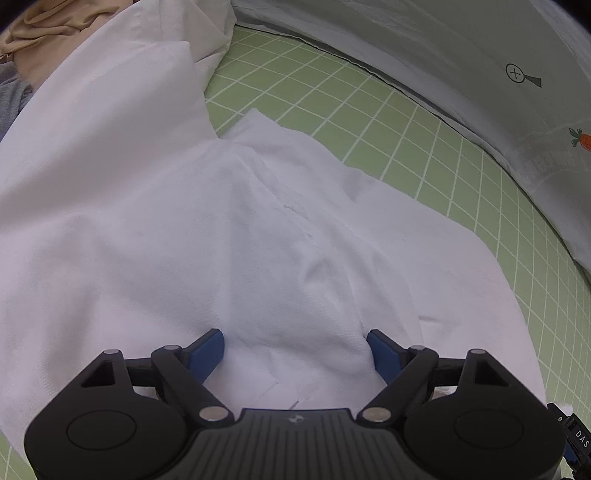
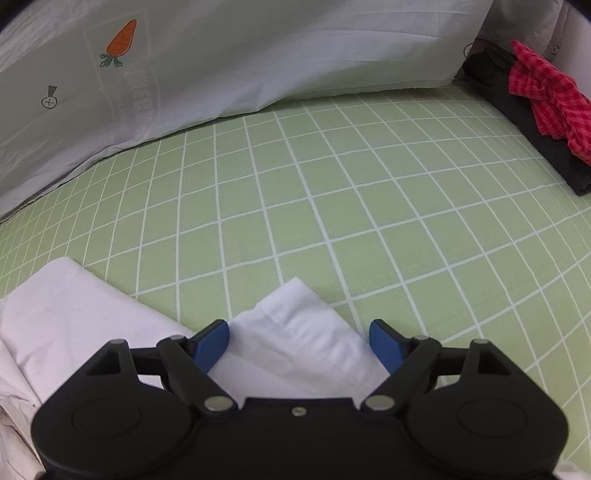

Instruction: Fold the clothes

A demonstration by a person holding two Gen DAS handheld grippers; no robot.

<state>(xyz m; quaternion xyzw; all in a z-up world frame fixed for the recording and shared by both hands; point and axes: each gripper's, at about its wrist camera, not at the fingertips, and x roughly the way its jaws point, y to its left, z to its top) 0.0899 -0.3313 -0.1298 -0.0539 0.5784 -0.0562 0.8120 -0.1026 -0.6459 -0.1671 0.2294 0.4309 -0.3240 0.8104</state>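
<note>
Nearest the left wrist camera, the left gripper (image 1: pixel 295 347) hangs over a white garment (image 1: pixel 229 236), its blue fingers (image 1: pixel 207 352) spread wide with a raised hump of the cloth between them. Neither finger pinches the cloth. The white garment is the largest thing in that view: it covers most of the green checked sheet (image 1: pixel 424 155), rumpled, with a broad fold running up to the far left and a flatter corner lying toward the right.

From the right wrist camera, the right gripper (image 2: pixel 299 343) also stands with its blue fingers (image 2: pixel 386 345) well apart, and a pointed, hemmed corner of the white garment (image 2: pixel 295 332) lies between them, flat on the sheet. More of the same white cloth spreads to the left of it, wrinkled near the lower edge.

Beyond the garment, the green checked sheet (image 2: pixel 332 192) is bare up to a pale grey pillow (image 2: pixel 258 55) along the far side, printed with an orange carrot (image 2: pixel 122 40); the same pillow (image 1: pixel 480 66) borders the sheet in the left view. At the far right of the right view a folded black garment (image 2: pixel 532 129) rests on the sheet with a red checked cloth (image 2: pixel 550 96) on top. At the far left of the left view, a tan garment (image 1: pixel 48 33) and a bit of grey cloth (image 1: pixel 11 99) lie behind the white one.
</note>
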